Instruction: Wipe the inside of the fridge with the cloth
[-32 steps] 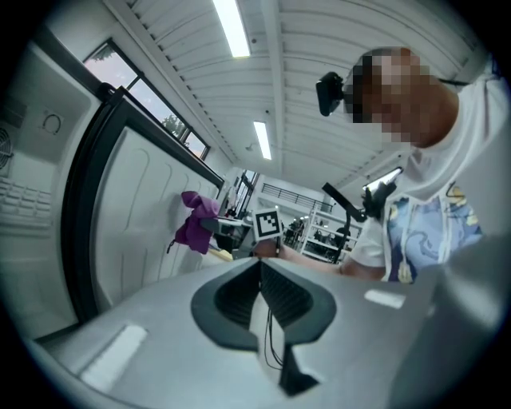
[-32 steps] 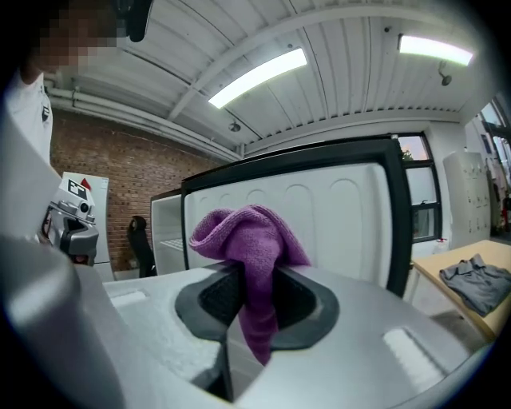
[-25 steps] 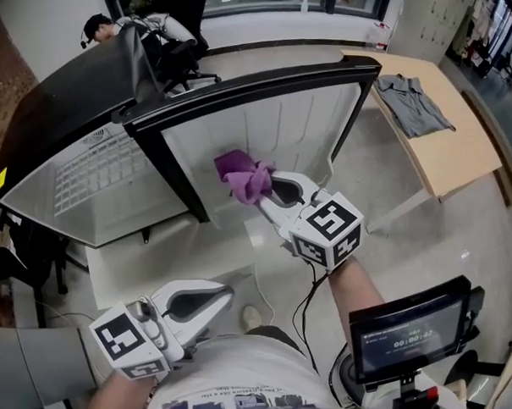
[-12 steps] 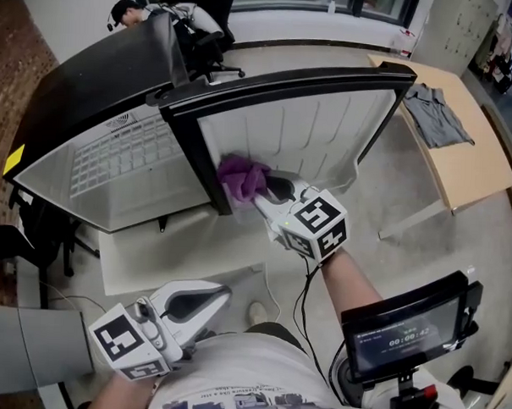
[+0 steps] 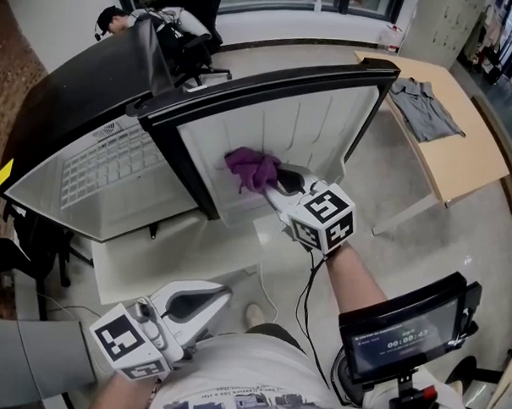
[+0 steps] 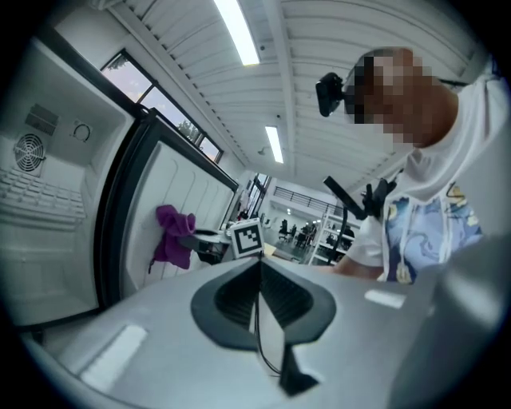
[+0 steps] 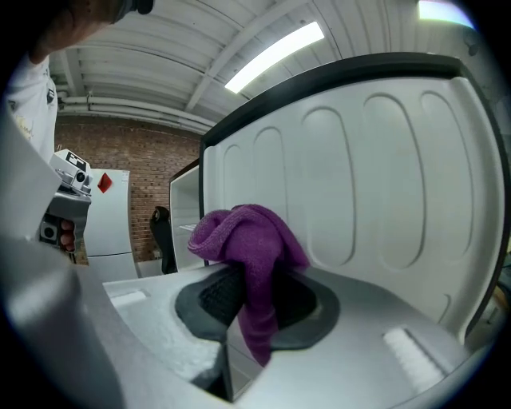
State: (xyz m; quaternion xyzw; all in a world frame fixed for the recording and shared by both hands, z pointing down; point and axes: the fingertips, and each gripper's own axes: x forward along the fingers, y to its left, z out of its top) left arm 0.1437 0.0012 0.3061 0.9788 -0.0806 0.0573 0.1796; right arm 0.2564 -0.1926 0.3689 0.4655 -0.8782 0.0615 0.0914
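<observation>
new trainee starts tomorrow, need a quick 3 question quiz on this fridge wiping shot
1. What is clamped in the right gripper?
A. a purple cloth
B. a sponge
C. nothing
2. True or false: the left gripper is open and holds a second cloth.
3. What lies on the wooden table to the right of the fridge?

Key: 1 A. 2 false, its jaws are together with nothing between them. 3 a grey shirt.
</observation>
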